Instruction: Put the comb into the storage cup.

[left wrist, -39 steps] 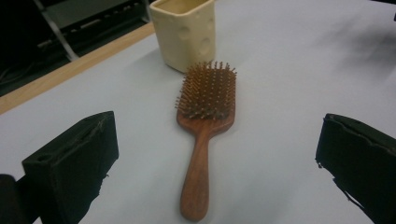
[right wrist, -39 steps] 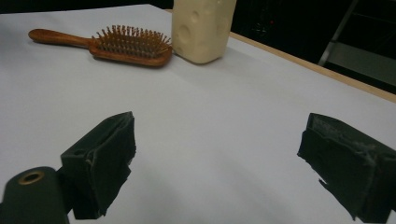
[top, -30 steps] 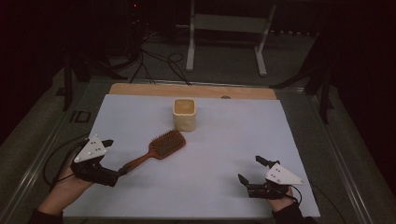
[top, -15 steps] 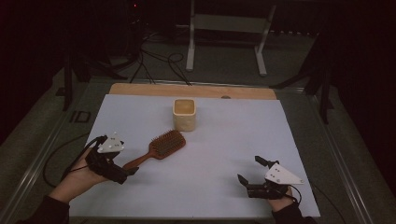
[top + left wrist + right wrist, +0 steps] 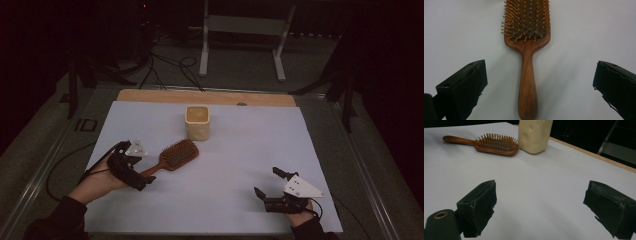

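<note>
Hairbrush (image 5: 172,157) flat on white table sheet (image 5: 240,150), left of centre in high view, bristles up, head toward upper right, handle toward lower left. Wooden, reddish-brown, paddle head. In left gripper view (image 5: 527,37): runs down middle of frame, head at top, handle end near bottom edge, lying between the two black jaws with clear gaps either side, not touching either.

Left gripper (image 5: 131,167) at handle end, lower left of high view, held in left hand (image 5: 95,176). Jaws spread wide, straddling handle, nothing gripped.

Cream cup (image 5: 197,122) just above brush head, upper centre, upright, dimpled sides; close to head, contact not clear. In right gripper view (image 5: 535,135): top centre, brush (image 5: 486,143) to its left.

Right gripper (image 5: 272,192) lower right of high view, well apart from brush, over bare sheet. Jaws apart, empty.

Wooden board edge (image 5: 205,96) along far side of sheet.
</note>
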The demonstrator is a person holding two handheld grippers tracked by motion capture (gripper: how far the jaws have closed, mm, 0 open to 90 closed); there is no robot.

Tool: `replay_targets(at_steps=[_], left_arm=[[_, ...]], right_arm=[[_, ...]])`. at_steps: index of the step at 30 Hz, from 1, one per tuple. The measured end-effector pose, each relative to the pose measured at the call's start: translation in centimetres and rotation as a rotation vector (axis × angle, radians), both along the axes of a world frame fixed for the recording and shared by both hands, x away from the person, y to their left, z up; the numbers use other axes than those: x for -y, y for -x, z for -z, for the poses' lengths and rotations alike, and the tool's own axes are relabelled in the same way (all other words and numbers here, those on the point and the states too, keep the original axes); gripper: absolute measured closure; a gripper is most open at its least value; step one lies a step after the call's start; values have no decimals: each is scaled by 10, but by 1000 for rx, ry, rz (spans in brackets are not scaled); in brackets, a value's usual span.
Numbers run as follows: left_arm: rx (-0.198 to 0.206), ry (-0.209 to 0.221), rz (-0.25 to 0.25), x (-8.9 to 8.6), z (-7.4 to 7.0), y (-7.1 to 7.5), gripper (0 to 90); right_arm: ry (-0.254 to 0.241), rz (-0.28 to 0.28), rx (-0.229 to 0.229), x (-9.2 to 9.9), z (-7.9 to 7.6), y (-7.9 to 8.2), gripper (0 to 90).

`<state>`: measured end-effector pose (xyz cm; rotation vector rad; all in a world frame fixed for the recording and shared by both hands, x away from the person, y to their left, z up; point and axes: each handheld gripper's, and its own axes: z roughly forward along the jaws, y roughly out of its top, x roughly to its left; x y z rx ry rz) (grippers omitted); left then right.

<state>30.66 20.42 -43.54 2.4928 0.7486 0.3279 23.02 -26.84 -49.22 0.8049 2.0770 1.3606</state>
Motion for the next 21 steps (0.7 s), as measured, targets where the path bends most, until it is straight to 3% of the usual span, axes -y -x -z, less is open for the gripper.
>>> replay_targets(at_steps=[10,21], left_arm=[[-55,-72,18,12,14,-15,0],[-98,-122,24,20,28,-28,1]], right_arm=[[-1,-2,0,0,0,0,100],[0,-2,0,0,0,0,100]])
